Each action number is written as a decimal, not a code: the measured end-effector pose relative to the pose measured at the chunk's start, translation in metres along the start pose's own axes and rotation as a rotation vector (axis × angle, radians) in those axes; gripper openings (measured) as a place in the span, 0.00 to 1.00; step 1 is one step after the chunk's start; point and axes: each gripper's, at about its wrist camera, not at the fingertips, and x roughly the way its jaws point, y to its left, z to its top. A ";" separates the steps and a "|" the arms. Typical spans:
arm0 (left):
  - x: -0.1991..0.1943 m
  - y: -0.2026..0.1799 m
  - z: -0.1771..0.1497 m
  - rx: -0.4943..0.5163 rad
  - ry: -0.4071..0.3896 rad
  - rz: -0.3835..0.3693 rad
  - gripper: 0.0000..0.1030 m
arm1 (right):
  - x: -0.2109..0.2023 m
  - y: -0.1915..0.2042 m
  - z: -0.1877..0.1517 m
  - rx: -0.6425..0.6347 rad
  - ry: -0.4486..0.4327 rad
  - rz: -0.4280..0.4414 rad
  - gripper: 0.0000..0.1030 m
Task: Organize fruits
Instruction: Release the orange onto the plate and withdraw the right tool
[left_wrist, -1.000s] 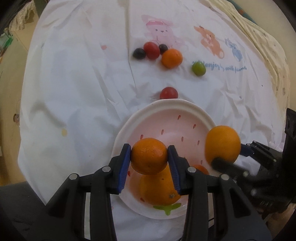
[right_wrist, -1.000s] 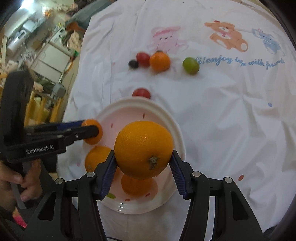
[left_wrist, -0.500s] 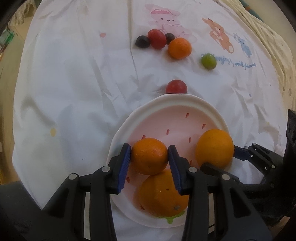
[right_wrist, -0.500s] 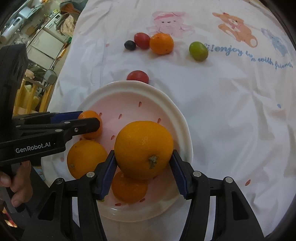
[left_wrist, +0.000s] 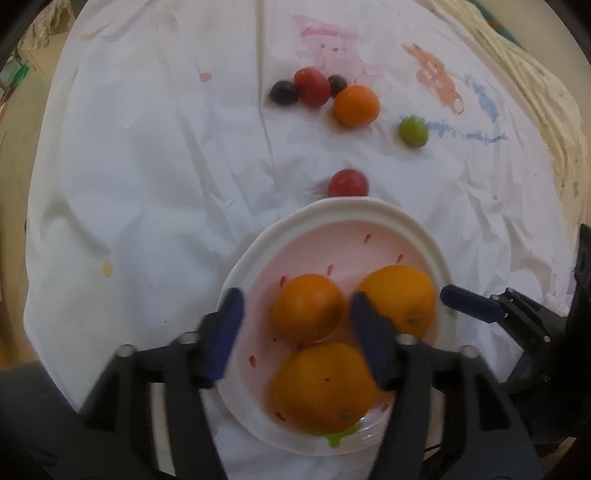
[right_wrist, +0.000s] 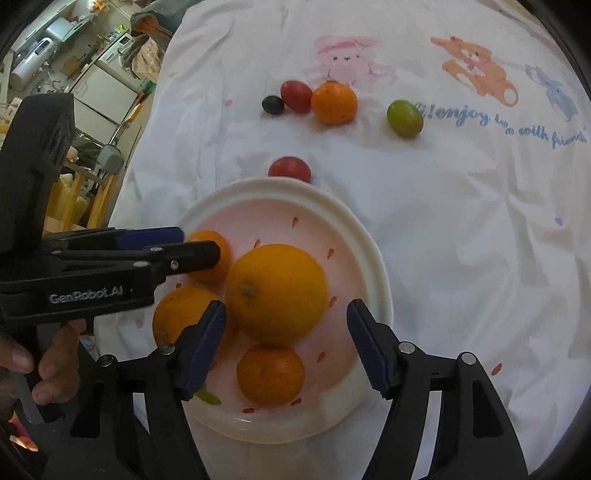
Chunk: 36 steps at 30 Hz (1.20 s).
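Observation:
A white and pink plate (left_wrist: 369, 218) (right_wrist: 373, 254) holds several oranges. My left gripper (left_wrist: 295, 332) is open around a small orange (left_wrist: 306, 306) that rests on the plate; its jaws stand clear of it. My right gripper (right_wrist: 286, 343) is open, with a large orange (right_wrist: 277, 291) (left_wrist: 399, 299) on the plate just ahead of it. Another orange (left_wrist: 325, 384) lies at the plate's near edge. In the right wrist view the left gripper (right_wrist: 184, 247) shows side-on at the left, over the small orange (right_wrist: 214, 254).
On the white printed cloth beyond the plate lie a red tomato (left_wrist: 347, 182) (right_wrist: 290, 168), a loose orange (left_wrist: 356, 105) (right_wrist: 334, 101), a red fruit (left_wrist: 312, 86), dark grapes (left_wrist: 283, 92) and a green grape (left_wrist: 413, 130) (right_wrist: 404, 118). The cloth's edge drops off at the left.
Both grippers have opened and let go of their oranges. The small orange and the large orange now rest on the plate.

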 end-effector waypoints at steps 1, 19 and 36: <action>-0.002 -0.001 0.000 0.003 -0.008 0.001 0.65 | -0.001 -0.001 -0.001 0.005 0.003 0.001 0.68; -0.036 0.025 0.014 -0.113 -0.178 0.039 0.66 | -0.033 -0.026 0.010 0.137 -0.102 0.058 0.69; -0.060 0.047 0.021 -0.209 -0.257 0.100 0.82 | 0.026 -0.013 0.102 0.221 0.056 0.021 0.63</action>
